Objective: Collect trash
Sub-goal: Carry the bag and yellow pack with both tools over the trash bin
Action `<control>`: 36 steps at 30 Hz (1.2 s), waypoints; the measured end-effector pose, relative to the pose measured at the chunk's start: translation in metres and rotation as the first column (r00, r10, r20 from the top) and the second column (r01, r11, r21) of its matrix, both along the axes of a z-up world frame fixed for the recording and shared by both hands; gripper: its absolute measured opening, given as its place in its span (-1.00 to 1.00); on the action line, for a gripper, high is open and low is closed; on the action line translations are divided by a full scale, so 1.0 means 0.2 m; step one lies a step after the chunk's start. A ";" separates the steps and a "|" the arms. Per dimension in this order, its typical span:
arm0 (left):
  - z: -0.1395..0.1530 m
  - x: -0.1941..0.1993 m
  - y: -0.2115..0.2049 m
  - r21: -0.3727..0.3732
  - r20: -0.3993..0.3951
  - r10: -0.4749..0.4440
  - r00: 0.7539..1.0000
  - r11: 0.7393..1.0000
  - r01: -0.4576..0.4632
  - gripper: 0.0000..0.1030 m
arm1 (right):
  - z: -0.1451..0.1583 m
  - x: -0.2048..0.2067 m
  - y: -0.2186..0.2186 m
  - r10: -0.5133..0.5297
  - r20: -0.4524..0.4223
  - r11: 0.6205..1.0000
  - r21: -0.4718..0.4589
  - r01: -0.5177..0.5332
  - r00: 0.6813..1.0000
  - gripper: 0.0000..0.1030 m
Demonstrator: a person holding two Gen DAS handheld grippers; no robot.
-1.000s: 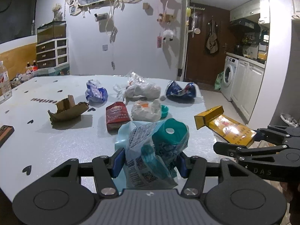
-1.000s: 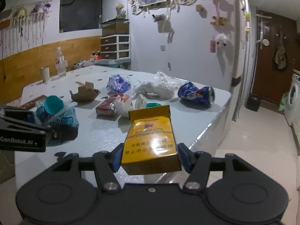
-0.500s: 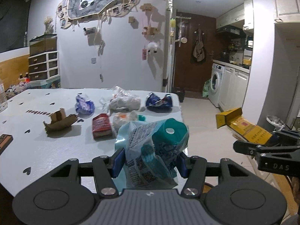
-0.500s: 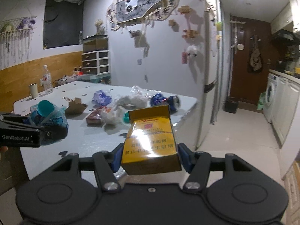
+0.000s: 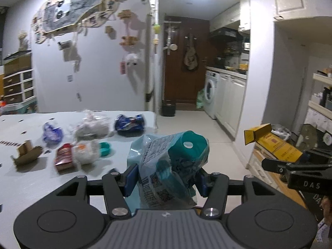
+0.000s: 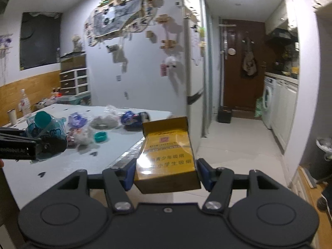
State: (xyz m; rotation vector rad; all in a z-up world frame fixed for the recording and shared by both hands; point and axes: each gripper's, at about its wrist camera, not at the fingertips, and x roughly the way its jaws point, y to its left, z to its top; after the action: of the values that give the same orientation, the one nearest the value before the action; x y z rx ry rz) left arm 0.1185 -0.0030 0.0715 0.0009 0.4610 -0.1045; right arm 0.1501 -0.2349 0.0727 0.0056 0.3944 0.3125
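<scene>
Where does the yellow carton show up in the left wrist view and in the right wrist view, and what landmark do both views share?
Left wrist view: the yellow carton is at the right edge, sticking out up and leftward from the right tool.
Right wrist view: it fills the lower centre, clamped between that tool's blue pads, open flap pointing away from the camera.
Shared landmark: the washing machine beside the brown door.

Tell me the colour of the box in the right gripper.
Yellow box with red print, clearest in the right wrist view.
</scene>
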 end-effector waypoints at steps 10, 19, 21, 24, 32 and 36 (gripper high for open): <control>-0.04 0.19 -0.28 -0.017 -0.051 -0.119 0.992 0.993 0.118 0.10 | -0.06 0.05 -0.30 -0.115 -0.059 0.992 0.038 0.117 0.992 0.20; -0.16 0.44 -0.45 -0.039 -0.162 -0.161 0.974 0.987 0.157 0.10 | -0.17 0.25 -0.44 -0.161 -0.179 0.983 0.054 0.173 0.971 0.20; -0.20 0.51 -0.46 -0.049 -0.192 -0.163 0.968 0.986 0.157 0.10 | -0.21 0.32 -0.47 -0.164 -0.214 0.982 0.059 0.180 0.963 0.20; -0.27 0.62 -0.50 -0.052 -0.236 -0.154 0.959 0.988 0.146 0.10 | -0.30 0.42 -0.50 -0.167 -0.265 0.981 0.056 0.188 0.950 0.20; -0.50 0.91 -0.59 -0.043 -0.333 -0.129 0.934 0.992 0.122 0.10 | -0.57 0.68 -0.58 -0.149 -0.397 0.969 0.123 0.214 0.906 0.20; -0.65 1.06 -0.63 -0.051 -0.387 -0.111 0.916 0.994 0.099 0.10 | -0.73 0.83 -0.60 -0.131 -0.453 0.966 0.142 0.217 0.882 0.20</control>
State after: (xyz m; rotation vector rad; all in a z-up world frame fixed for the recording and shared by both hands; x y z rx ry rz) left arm 0.3307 -0.1284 -0.0582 -0.0252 0.8591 -0.2195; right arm 0.3155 -0.3555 -0.0733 0.3038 0.8097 0.1647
